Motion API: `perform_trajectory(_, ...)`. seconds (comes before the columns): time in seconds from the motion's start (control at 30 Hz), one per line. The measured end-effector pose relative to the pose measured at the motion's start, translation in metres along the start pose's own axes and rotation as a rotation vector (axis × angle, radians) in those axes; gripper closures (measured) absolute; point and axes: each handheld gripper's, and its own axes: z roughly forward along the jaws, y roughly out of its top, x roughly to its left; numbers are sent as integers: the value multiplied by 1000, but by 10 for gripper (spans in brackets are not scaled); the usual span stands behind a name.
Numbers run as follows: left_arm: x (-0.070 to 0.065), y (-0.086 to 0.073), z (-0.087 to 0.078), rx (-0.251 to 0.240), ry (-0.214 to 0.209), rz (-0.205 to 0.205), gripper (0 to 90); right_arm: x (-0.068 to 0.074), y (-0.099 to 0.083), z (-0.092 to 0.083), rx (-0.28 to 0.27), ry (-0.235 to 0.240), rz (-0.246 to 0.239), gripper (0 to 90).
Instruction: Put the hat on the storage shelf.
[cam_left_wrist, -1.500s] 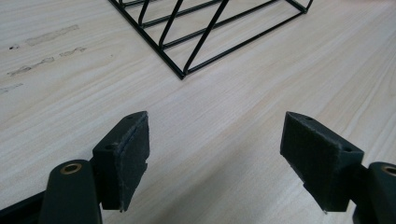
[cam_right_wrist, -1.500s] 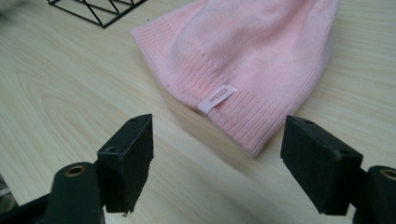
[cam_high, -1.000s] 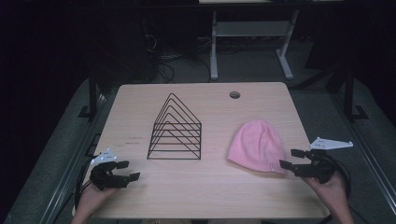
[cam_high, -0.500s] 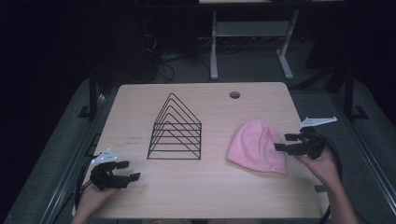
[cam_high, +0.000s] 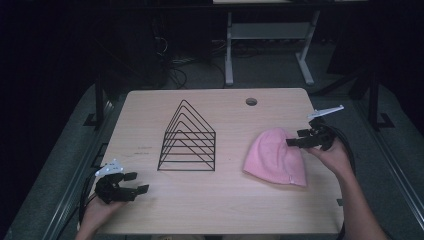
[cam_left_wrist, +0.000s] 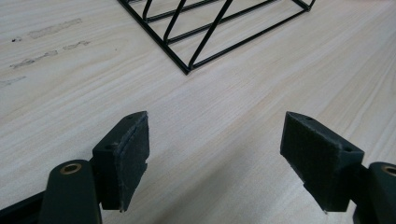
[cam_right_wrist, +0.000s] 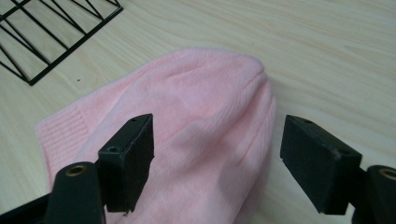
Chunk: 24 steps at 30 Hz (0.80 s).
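Note:
A pink knit beanie (cam_high: 275, 157) lies flat on the right half of the wooden table (cam_high: 225, 210). My right gripper (cam_high: 295, 138) hovers open at the beanie's right edge near its crown. In the right gripper view its jaws stand wide apart over the beanie (cam_right_wrist: 201, 107), with nothing held in the right gripper (cam_right_wrist: 217, 161). A black wire rack (cam_high: 189, 137) with triangular dividers stands at the table's middle. Near the front left corner my left gripper (cam_high: 140, 182) rests open. In the left gripper view this gripper (cam_left_wrist: 215, 158) faces bare wood, with the rack's corner (cam_left_wrist: 219, 28) ahead.
A round cable hole (cam_high: 251, 101) sits in the table's far edge. The rack's base corner (cam_right_wrist: 56, 32) lies just left of the beanie. A white desk frame (cam_high: 265, 35) and cables stand on the dark floor behind the table.
My right gripper has moved away from the front edge and leftward, up along the beanie's right side to near its crown. The left gripper has stayed put.

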Motion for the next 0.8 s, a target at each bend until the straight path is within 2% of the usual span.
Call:
perform_trajectory(0.07,0,0,0,-3,0,0,234,-1,3,2,11,0,-4,255)
perform_trajectory(0.27,1,-1,-1,-7,0,-3,234,-9,14,24,59,5,14,268)
perform_trajectory(0.4,1,-1,-2,-10,1,-5,234,-12,18,33,61,-6,13,292)
perform_trajectory(0.43,2,-1,-2,-13,1,-5,234,-15,18,37,70,-9,38,292)
perform_trajectory(0.6,3,-2,-2,-3,7,0,235,-23,17,47,82,2,70,303)
perform_trajectory(0.7,3,-1,-2,-2,9,6,235,-25,17,52,86,-2,69,319)
perform_trajectory(0.8,2,-1,-2,-2,10,9,236,-27,17,57,106,-7,99,334)
